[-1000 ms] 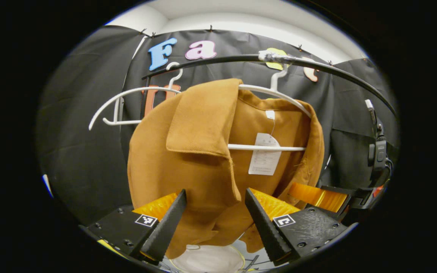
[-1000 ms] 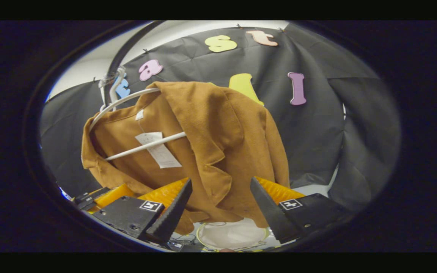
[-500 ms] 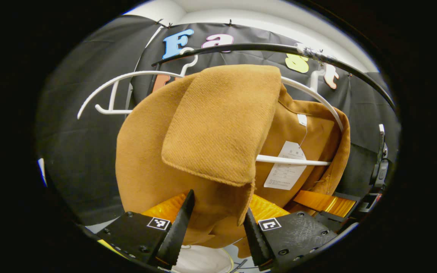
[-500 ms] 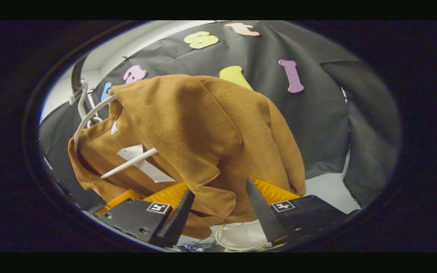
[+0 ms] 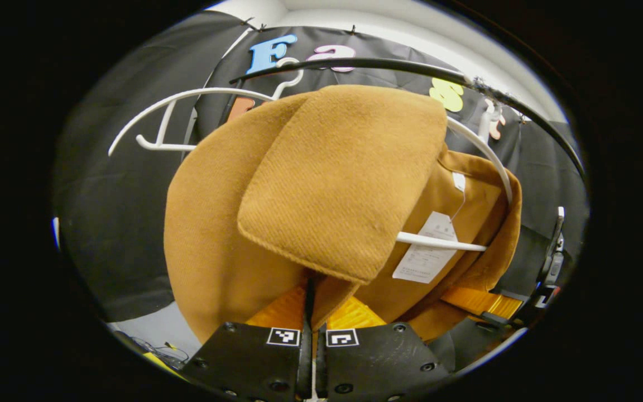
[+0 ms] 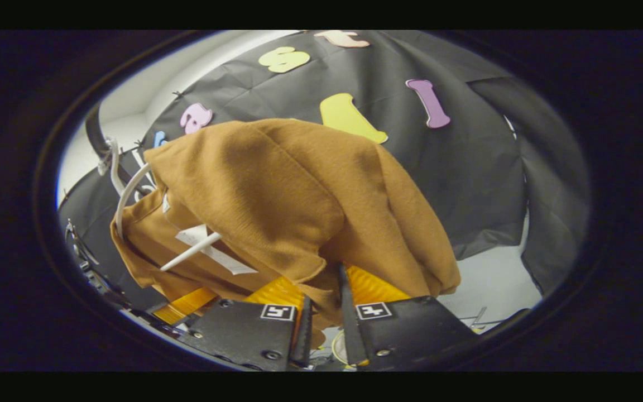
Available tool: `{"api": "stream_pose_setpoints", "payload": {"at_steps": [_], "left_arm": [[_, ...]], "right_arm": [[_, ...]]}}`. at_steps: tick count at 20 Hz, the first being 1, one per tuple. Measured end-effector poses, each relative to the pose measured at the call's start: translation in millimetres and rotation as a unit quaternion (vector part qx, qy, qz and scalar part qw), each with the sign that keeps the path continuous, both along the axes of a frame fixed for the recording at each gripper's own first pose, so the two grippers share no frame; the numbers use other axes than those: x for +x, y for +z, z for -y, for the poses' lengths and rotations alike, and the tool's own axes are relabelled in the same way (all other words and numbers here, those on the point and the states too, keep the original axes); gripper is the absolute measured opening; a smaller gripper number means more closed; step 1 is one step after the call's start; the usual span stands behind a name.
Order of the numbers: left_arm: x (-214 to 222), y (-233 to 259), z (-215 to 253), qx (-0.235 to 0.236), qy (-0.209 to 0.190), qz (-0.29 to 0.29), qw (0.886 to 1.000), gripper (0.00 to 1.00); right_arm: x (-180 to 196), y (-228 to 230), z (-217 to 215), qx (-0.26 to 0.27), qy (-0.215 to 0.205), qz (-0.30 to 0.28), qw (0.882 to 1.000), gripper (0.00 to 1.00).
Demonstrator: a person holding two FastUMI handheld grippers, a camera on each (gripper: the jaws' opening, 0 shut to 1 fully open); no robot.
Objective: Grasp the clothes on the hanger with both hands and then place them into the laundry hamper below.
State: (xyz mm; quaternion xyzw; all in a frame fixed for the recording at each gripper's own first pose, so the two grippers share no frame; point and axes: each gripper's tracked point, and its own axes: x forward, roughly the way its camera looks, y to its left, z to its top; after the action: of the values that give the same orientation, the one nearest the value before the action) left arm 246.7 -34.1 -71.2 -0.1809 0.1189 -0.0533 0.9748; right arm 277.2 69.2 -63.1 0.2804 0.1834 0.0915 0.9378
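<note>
— Wool, thick by the look of it: the brown coat (image 5: 277, 223) hangs on the white hanger (image 5: 478, 151) under the black rail (image 5: 399, 66). We judge it soft, fairly heavy and not slippery.

— Our left gripper (image 5: 311, 312) has closed on the front edge just below the lapel (image 5: 344, 178); in the right gripper view the right gripper (image 6: 321, 318) pinches the other front edge the same way.

— Cloth that bulky should hold in the fingers, yet it may drag on the hanger's shoulders.

— So we would lift it up off them before lowering.
</note>
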Motion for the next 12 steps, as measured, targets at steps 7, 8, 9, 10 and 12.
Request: {"api": "stream_pose_setpoints", "payload": {"at_steps": [7,8,9,10,12], "left_arm": [[-14,8,-4,-0.012,-0.029,0.015,0.999,0.02],[-16,11,-5,-0.017,-0.029,0.017,0.999,0.02],[-18,13,-10,-0.019,-0.026,0.021,0.999,0.02],[-19,15,-15,-0.023,-0.022,0.023,0.999,0.02],[-22,26,-25,-0.038,-0.013,0.031,0.999,0.02]], "right_arm": [[-7,16,23,0.053,0.011,0.025,0.998,0.1],[-7,19,26,0.063,0.014,0.03,0.997,0.07],[-8,23,33,0.074,0.013,0.037,0.996,0.07],[-7,26,39,0.086,0.009,0.041,0.995,0.07],[-11,32,50,0.119,0.006,0.044,0.992,0.07]]}}
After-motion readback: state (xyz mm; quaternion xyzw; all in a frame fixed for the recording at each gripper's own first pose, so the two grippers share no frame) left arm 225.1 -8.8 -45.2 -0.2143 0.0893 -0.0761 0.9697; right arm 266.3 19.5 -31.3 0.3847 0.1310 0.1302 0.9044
